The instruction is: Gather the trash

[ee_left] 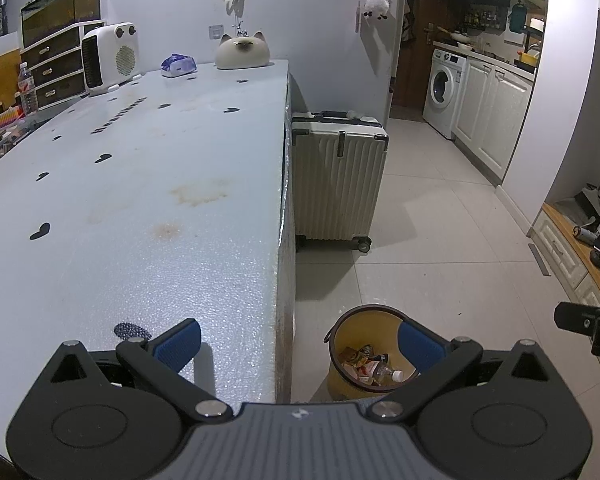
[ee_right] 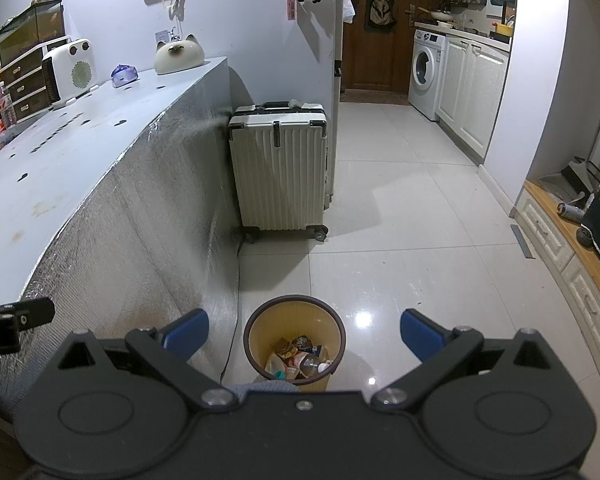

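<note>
Both hand-held grippers hang empty with their blue-padded fingers spread wide apart. The left gripper [ee_left: 298, 344] sits over the near right edge of the desk [ee_left: 148, 208], straddling the drop to the floor. The right gripper [ee_right: 304, 332] is off the desk, above the floor, looking down into the bin.

The trash bin [ee_right: 296, 312] is a small round yellow pail with a dark rim, standing on the tiled floor just beside the desk's silvery side wall, near its front corner. Inside it lies the trash [ee_right: 300, 360]: crumpled wrappers and a clear plastic bottle [ee_left: 384, 372] with a white cap. These look light and easily crushed; the wrappers would be soft and slippery, the bottle stiffer and best pinched across its body or neck. The pail itself seems light and thin-walled, and the rim is the natural place to grip it.

The desk top near the grippers is bare apart from stains and small dark marks; no loose rubbish shows there. At its far edge stand a white heater [ee_left: 110, 58], a tissue pack [ee_left: 179, 65] and a cat-shaped ornament [ee_left: 242, 52]. A cream suitcase [ee_right: 278, 168] stands on the floor beyond the bin, well apart from it. A dark cable [ee_right: 236, 300] runs down the floor beside the pail and could snag a low reach.
</note>
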`<action>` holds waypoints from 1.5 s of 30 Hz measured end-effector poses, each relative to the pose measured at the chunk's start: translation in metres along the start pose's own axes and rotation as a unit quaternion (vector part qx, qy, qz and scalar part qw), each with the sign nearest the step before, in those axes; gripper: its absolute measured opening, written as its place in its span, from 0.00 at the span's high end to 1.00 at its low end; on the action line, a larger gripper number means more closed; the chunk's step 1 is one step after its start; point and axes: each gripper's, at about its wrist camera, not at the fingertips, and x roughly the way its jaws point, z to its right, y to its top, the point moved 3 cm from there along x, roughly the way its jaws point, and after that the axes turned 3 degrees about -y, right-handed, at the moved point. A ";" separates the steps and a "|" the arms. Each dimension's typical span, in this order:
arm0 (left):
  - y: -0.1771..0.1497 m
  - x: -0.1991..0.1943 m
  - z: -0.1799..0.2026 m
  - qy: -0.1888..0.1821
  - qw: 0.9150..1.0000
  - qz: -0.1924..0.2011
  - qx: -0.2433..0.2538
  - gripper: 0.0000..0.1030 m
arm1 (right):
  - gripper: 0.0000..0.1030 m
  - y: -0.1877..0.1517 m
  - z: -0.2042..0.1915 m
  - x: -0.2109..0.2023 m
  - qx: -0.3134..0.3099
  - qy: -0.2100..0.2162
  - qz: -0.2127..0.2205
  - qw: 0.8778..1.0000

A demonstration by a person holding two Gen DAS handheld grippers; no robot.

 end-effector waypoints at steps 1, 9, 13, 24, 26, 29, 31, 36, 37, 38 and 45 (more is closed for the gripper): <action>0.000 0.000 0.000 0.000 1.000 0.000 0.000 0.00 | 0.00 0.000 0.000 0.000 0.000 -0.001 0.000 1.000; 0.000 0.000 0.000 0.000 1.000 0.000 0.000 0.00 | 0.00 -0.003 0.002 0.000 0.001 -0.002 0.001 1.000; 0.000 0.000 0.000 0.000 1.000 0.000 0.000 0.00 | 0.00 -0.002 0.002 0.000 0.001 -0.002 0.000 1.000; 0.000 0.000 0.000 0.000 1.000 0.001 0.000 0.00 | 0.00 -0.002 0.003 0.000 0.001 -0.002 0.000 1.000; 0.001 0.000 0.000 0.000 1.000 0.001 0.000 0.00 | 0.00 -0.002 0.003 0.000 0.000 -0.002 0.000 1.000; 0.001 0.000 0.000 0.000 1.000 0.001 -0.001 0.00 | 0.00 -0.002 0.003 0.000 0.000 -0.002 0.000 1.000; 0.000 0.000 0.000 0.000 1.000 0.001 -0.001 0.00 | 0.00 -0.002 0.003 -0.001 0.000 -0.003 0.000 1.000; 0.001 0.000 0.000 0.000 1.000 0.001 -0.001 0.00 | 0.00 -0.004 0.006 -0.002 0.001 -0.004 0.000 1.000; 0.001 0.000 0.000 0.000 1.000 0.002 -0.001 0.00 | 0.00 -0.004 0.006 -0.002 0.001 -0.004 0.001 1.000; 0.001 -0.001 0.000 0.000 1.000 0.002 -0.001 0.00 | 0.00 -0.005 0.007 -0.002 0.001 -0.004 0.001 1.000; 0.001 -0.002 0.001 0.000 1.000 0.003 -0.001 0.00 | 0.00 -0.004 0.006 -0.002 0.001 -0.004 0.001 1.000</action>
